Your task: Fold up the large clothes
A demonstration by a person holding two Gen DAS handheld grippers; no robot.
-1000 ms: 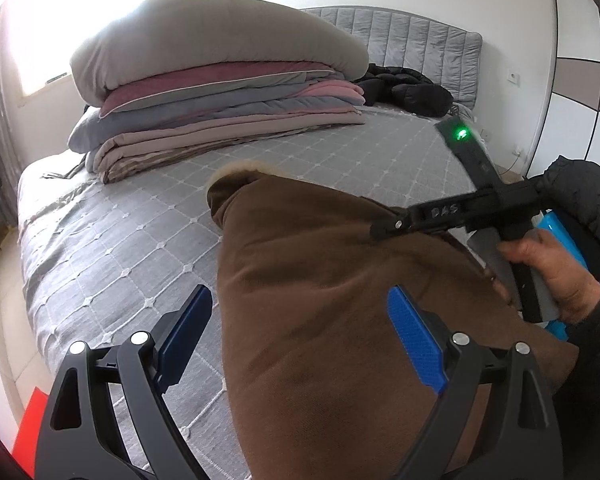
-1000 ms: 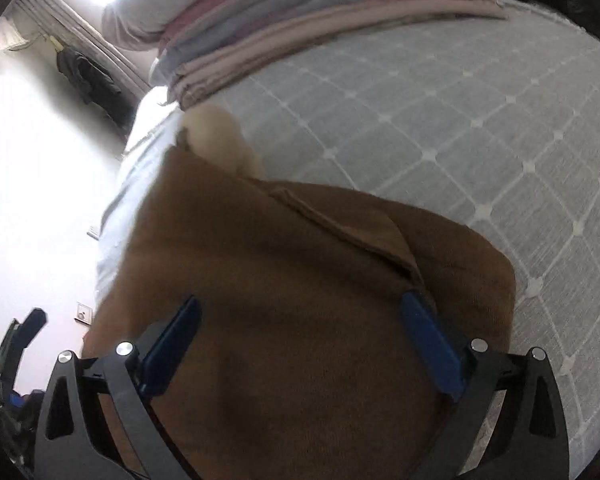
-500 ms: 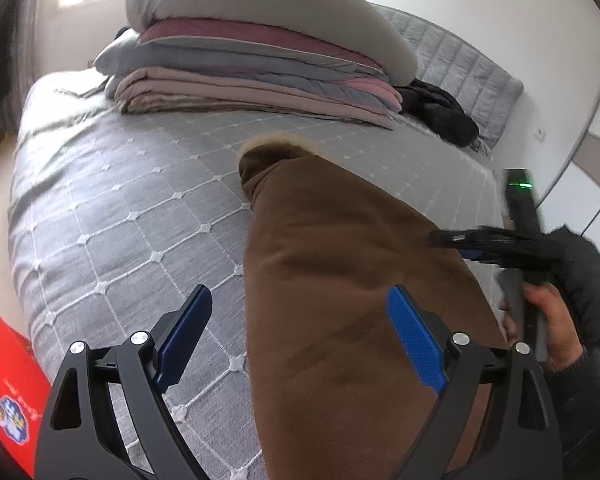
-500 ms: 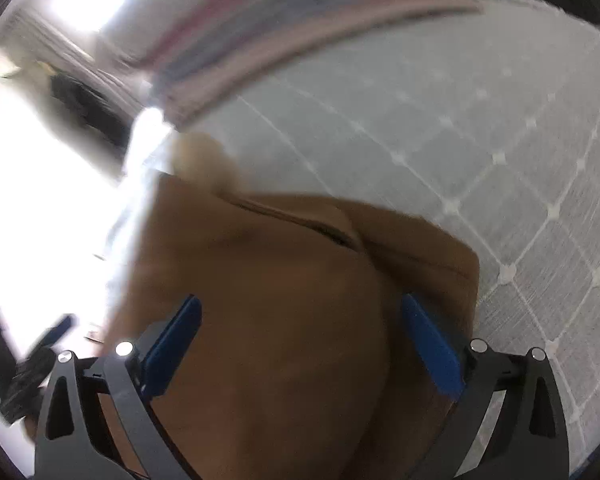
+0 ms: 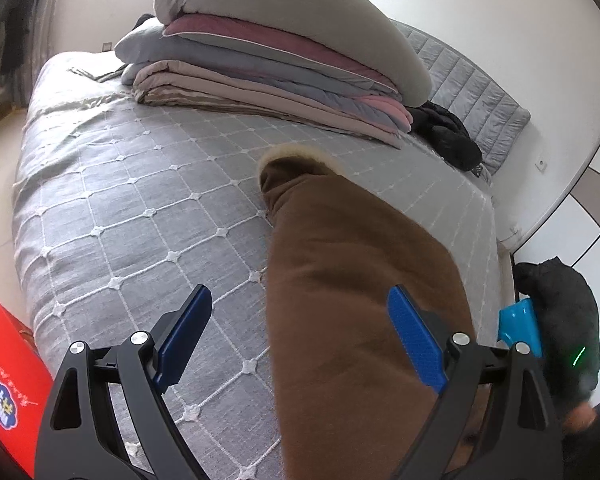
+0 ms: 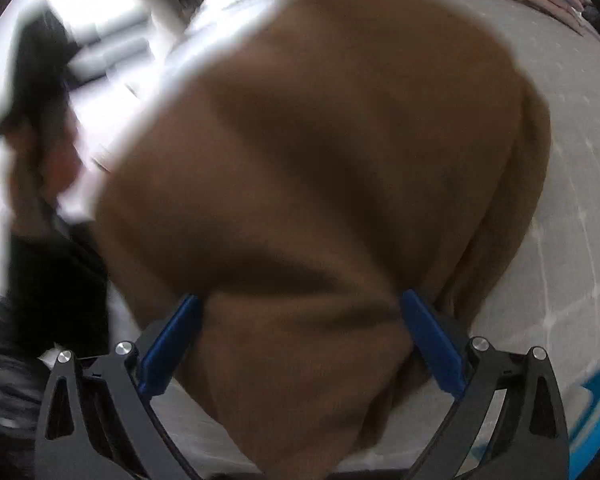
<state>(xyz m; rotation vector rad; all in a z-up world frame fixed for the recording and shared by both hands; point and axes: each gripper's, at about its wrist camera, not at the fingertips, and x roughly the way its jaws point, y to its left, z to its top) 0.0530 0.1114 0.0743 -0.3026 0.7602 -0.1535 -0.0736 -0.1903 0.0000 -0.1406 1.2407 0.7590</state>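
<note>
Looking down both wrist views, I see the long brown fleece garment with a cream fur-trimmed end (image 5: 352,280) lying lengthwise on the grey quilted bed (image 5: 140,208), its long axis running from the near edge toward the stacked bedding. My left hand-held gripper (image 5: 300,340) stands apart over its near left edge; my right hand-held gripper (image 6: 300,344), blurred, straddles the near end with fingers wide, gripping nothing that I can see.

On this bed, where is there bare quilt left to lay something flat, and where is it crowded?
Free: the grey quilt between the brown coat, the stacked bedding and the near edge by the red box. Crowded: the headboard side, with the bedding stack and black garment; the right strip beside the coat is narrow.
</note>
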